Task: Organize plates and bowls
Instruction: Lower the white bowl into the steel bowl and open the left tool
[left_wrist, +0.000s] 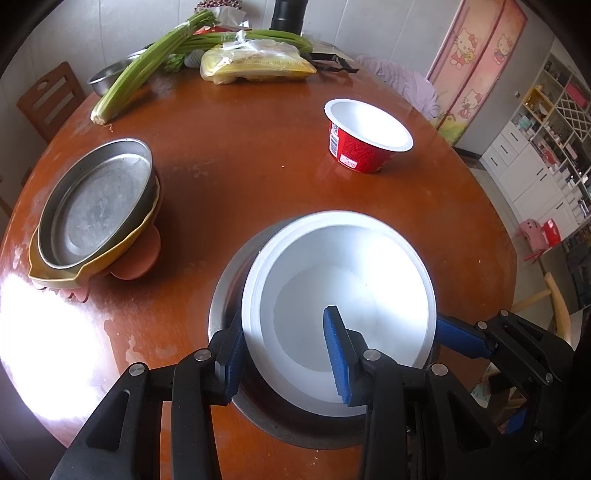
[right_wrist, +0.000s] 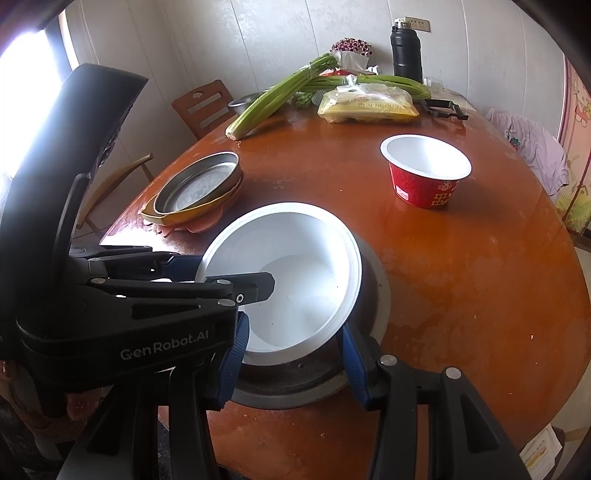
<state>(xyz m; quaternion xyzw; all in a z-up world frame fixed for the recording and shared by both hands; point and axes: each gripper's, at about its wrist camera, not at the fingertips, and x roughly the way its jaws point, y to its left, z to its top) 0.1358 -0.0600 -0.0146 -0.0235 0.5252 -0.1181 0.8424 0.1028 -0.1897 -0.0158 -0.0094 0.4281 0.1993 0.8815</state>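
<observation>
A white bowl (left_wrist: 343, 295) sits tilted inside a steel bowl (left_wrist: 225, 280) at the table's near edge. My left gripper (left_wrist: 284, 354) is open, one finger outside the white bowl's left rim and one inside it. My right gripper (right_wrist: 291, 363) is open at the near rim of the white bowl (right_wrist: 295, 280) and the steel bowl (right_wrist: 369, 317). A steel plate (left_wrist: 96, 203) tops a stack on a yellow plate (left_wrist: 110, 254) and a pink plate (left_wrist: 140, 258) at the left. A red paper bowl (left_wrist: 365, 136) stands upright farther back; it also shows in the right wrist view (right_wrist: 424, 173).
Celery (left_wrist: 155, 70), a bag of yellow noodles (left_wrist: 258, 62), a steel basin (left_wrist: 107, 75) and a black flask (right_wrist: 406, 55) lie at the table's far side. Wooden chairs (left_wrist: 51, 99) stand to the left. Shelves (left_wrist: 546, 147) line the right wall.
</observation>
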